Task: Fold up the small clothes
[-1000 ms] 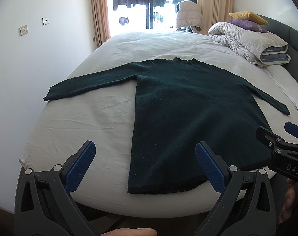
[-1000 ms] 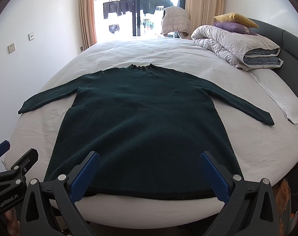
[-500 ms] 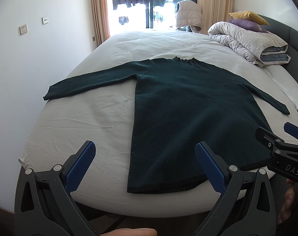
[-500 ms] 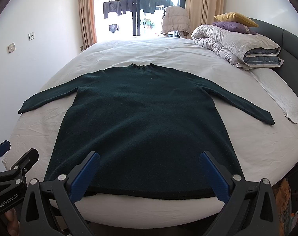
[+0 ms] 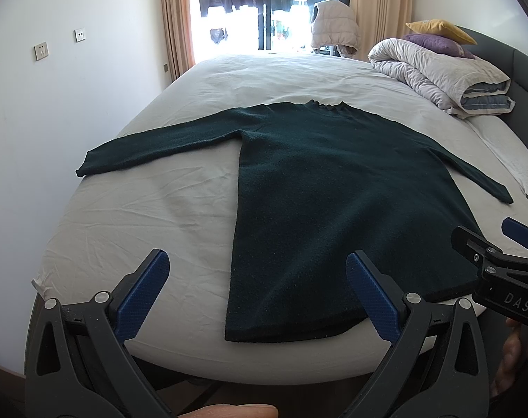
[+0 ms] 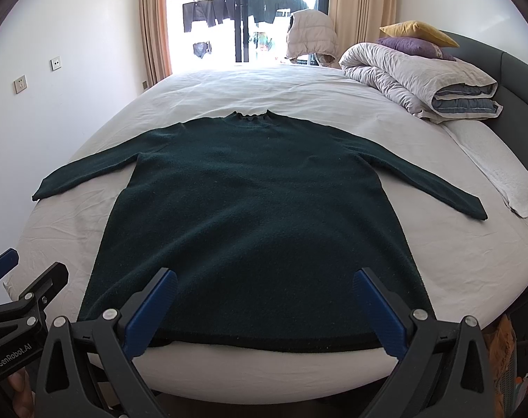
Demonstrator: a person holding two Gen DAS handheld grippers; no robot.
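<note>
A: While both tools hung off the near edge of the bed, the left gripper and right gripper gaped wide, holding nothing.

B: And the sweater?

A: Spread flat, hem at the bed's near edge, sleeves out, collar far.

B: Risk?

A: Pinching the sheet along with the hem, I'd guess, or one-layer grabs, leaving the fold crooked. Beyond lay the rolled duvet.

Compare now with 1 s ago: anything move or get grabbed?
No visible change. Both the left gripper and right gripper hover open at the foot of the bed, gripping nothing. The dark green sweater lies flat, sleeves spread, as before.
</note>
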